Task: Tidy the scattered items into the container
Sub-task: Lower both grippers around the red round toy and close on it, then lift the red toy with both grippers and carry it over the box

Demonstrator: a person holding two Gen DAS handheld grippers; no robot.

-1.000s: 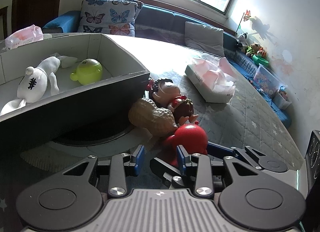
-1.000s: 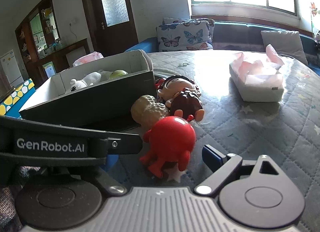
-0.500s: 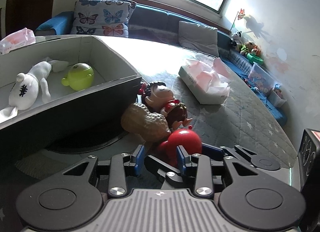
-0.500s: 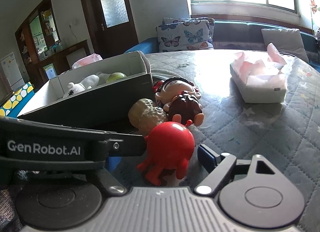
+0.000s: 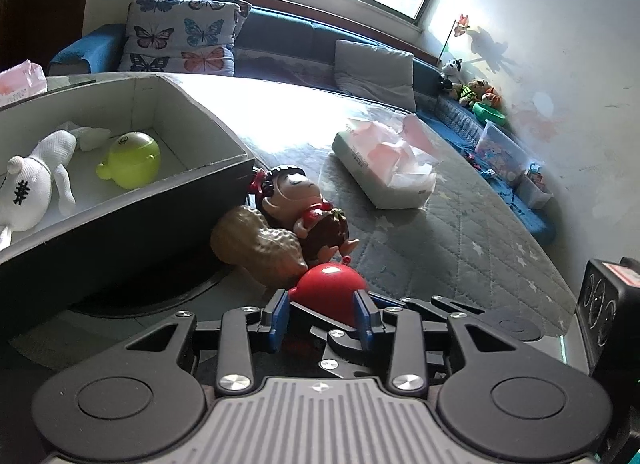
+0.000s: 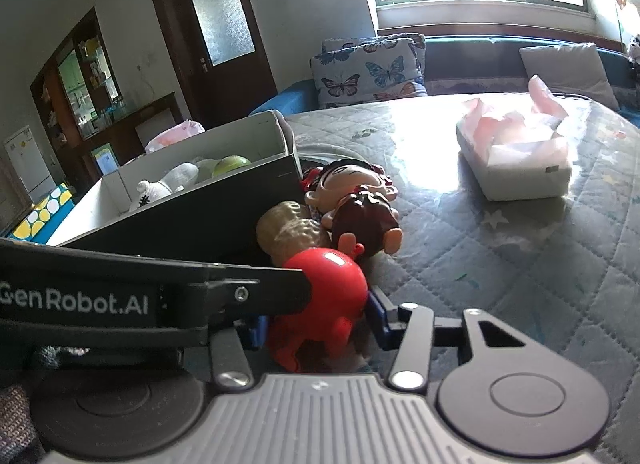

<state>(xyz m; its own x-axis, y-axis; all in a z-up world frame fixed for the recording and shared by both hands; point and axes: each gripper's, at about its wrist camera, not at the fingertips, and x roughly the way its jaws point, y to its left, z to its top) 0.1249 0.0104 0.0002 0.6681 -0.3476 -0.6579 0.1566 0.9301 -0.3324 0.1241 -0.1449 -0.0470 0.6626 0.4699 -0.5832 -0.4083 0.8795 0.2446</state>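
- In the left wrist view alone, the open inside of the box (image 5: 120, 232) is seen: a white plush (image 5: 32, 187) and a yellow-green round toy (image 5: 132, 159) lie on its floor.
- In the right wrist view, only the tops of those two are seen above the box's dark wall, while a door and a cabinet are shown behind.
- The red toy (image 6: 328, 284) stands on the bench (image 6: 520, 264), just in front of the box's near corner. The fingers of the right gripper (image 6: 316, 324) are clenched on its lower body, a blue pad pressed to each side.
- The fingers of the left gripper (image 5: 321, 314) are held a little apart with the toy's red dome between them. Whether they grasp it cannot be told, as the contact is hidden.
- The toy's legs are cut off in the left view, and in the right view its left side is covered by the left gripper's black body.
- A peanut-shaped toy (image 5: 256, 240) and a doll (image 5: 300, 199) lie touching each other against the box's outer wall, just behind the red toy.
- A tissue pack (image 5: 384, 167) lies well apart on the bench.
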